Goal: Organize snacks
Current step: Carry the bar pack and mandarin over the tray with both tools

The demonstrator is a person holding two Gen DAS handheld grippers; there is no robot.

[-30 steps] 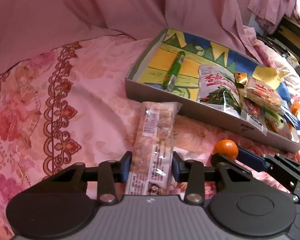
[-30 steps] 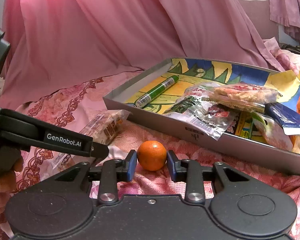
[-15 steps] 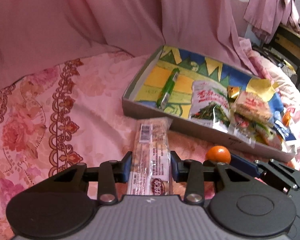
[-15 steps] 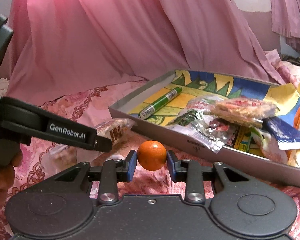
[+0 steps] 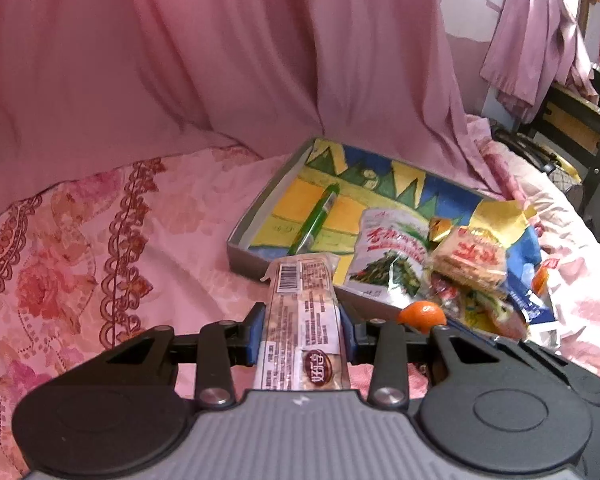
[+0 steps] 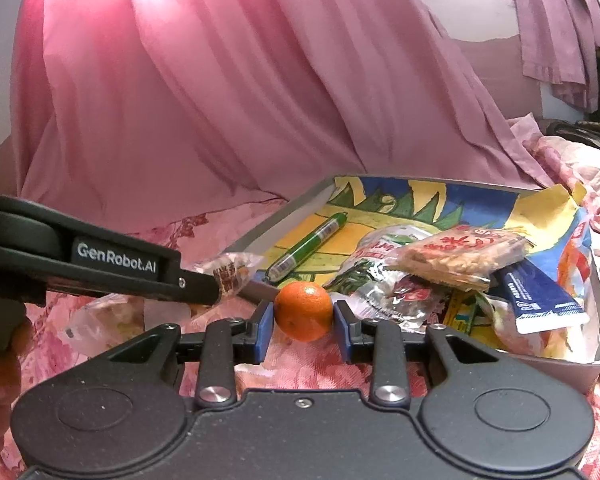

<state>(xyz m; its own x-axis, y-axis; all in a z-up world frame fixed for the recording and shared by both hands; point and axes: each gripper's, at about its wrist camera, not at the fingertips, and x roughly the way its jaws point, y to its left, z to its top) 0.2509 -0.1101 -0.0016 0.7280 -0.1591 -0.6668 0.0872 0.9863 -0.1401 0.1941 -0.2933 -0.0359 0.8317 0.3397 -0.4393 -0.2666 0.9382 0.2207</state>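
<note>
My left gripper (image 5: 302, 330) pinched the long snack bar (image 5: 302, 320), my right gripper (image 6: 303, 326) the orange (image 6: 304, 311) — both hung just short of the box (image 5: 244, 256) at one o'clock. Best carried over the wall, then released low.

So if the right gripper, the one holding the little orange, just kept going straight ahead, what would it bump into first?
Probably the near wall of the tray, then the snack packets piled inside. The right gripper with its orange sits close before it, though depth is hard to judge.
</note>
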